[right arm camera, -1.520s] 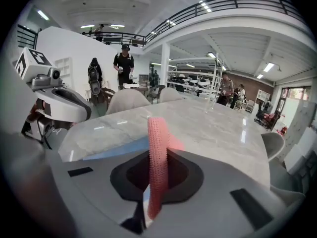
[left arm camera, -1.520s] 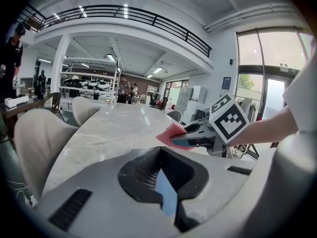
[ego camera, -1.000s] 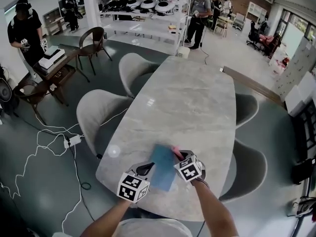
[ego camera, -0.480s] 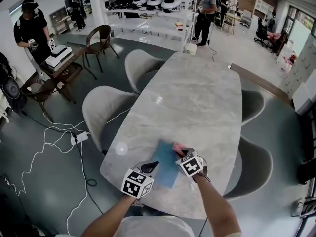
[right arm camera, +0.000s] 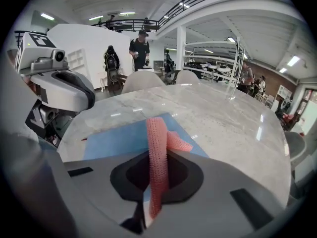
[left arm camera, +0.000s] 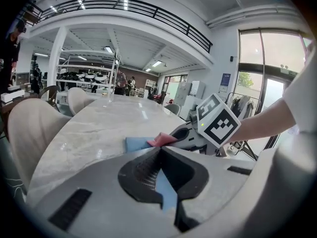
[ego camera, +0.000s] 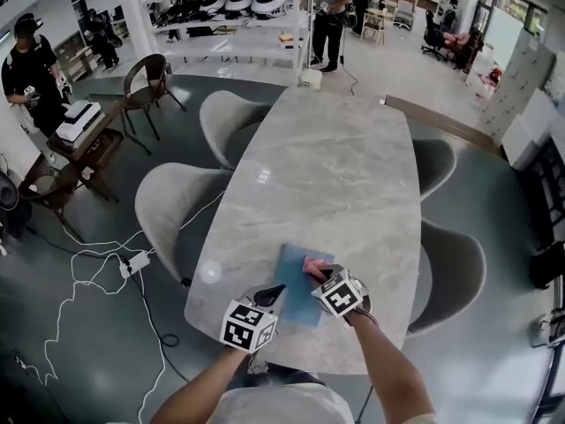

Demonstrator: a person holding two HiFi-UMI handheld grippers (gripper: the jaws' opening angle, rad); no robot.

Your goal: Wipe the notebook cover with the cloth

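Note:
A blue notebook [ego camera: 298, 283] lies flat on the marble table [ego camera: 335, 175], near its front edge. My left gripper [ego camera: 270, 295] is shut on the notebook's near left edge; a strip of blue cover [left arm camera: 166, 190] shows between its jaws. My right gripper [ego camera: 320, 276] is shut on a pink cloth [ego camera: 312, 265], which rests on the notebook's right side. In the right gripper view the cloth [right arm camera: 157, 148] runs up through the jaws and folds over onto the notebook [right arm camera: 116, 139]. The left gripper [right arm camera: 62, 90] stands at that view's left.
Grey shell chairs [ego camera: 172, 210] stand along both long sides of the table. White cables and a power strip [ego camera: 132, 261] lie on the floor at the left. Shelving [ego camera: 221, 7] and several people are at the room's far end.
The head view has shifted a little. Both grippers keep their hold, and the cloth stays on the notebook's right side with hardly any movement.

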